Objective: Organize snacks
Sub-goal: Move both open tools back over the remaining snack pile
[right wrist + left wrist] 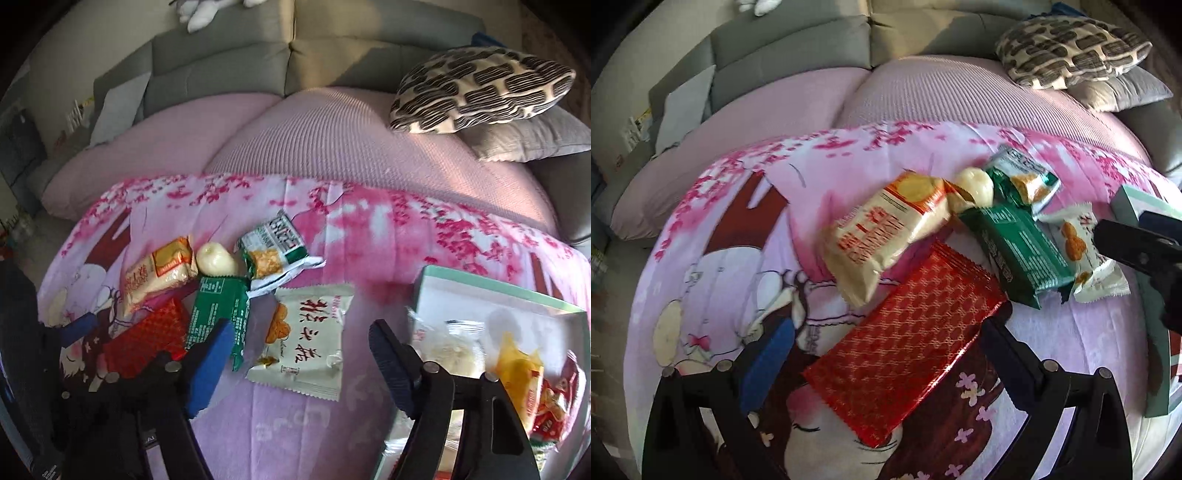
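Snack packets lie on a pink cartoon-print cloth (369, 240). My left gripper (886, 354) is open and straddles a red foil packet (905, 350); its pads stand clear of it. My right gripper (301, 365) is open around a white packet with red characters (306, 339), with a gap on both sides. Behind lie a cream and orange packet (886, 229), a round white sweet (975, 184), a dark green packet (1015, 247) and a green and white packet (1023, 177). At the right, a mint-rimmed white box (498, 291) holds several snacks.
The cloth covers a pink sofa seat (332, 140). A black-and-cream patterned pillow (480, 88) rests on a grey pillow (524, 136) at the back right. The grey sofa back (221, 66) runs behind, with a white plush toy (199, 14) on top.
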`<state>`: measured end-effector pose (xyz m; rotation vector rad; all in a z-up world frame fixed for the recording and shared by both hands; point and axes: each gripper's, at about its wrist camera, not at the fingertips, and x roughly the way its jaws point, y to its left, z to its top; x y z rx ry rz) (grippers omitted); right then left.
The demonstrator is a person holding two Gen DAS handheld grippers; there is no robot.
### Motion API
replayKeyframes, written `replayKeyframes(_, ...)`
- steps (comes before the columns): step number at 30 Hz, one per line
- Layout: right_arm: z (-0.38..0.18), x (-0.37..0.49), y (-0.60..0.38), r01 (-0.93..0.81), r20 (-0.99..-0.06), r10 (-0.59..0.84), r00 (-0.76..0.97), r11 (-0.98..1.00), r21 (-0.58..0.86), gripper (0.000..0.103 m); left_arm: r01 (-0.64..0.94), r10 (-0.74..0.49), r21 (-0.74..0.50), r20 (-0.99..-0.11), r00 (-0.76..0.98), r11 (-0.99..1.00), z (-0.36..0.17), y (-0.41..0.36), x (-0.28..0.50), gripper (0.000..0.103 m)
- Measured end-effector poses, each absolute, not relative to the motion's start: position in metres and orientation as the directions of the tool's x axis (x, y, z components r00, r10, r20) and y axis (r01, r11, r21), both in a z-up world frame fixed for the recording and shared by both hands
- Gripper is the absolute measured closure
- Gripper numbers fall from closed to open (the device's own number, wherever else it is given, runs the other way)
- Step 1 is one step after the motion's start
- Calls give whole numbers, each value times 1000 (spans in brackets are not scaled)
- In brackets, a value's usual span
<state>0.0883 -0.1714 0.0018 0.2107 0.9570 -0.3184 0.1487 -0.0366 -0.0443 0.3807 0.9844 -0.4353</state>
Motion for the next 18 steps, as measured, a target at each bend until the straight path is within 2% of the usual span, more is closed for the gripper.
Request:
replayKeyframes(12,-30,104,-182,366,-874,-146,463,930,39,30,492,-229,13,-874,428,871,-59,-32,159,4)
replayKeyframes(16,-34,104,-182,364,-881,-148,450,931,30,30,471,-233,-1,-869,436,882,-56,-28,160,17)
replayKeyframes(18,-36,105,-181,362,-883,-144,447,932,31,35,465,-238,-9,-868,436,885,-56,-27,160,22)
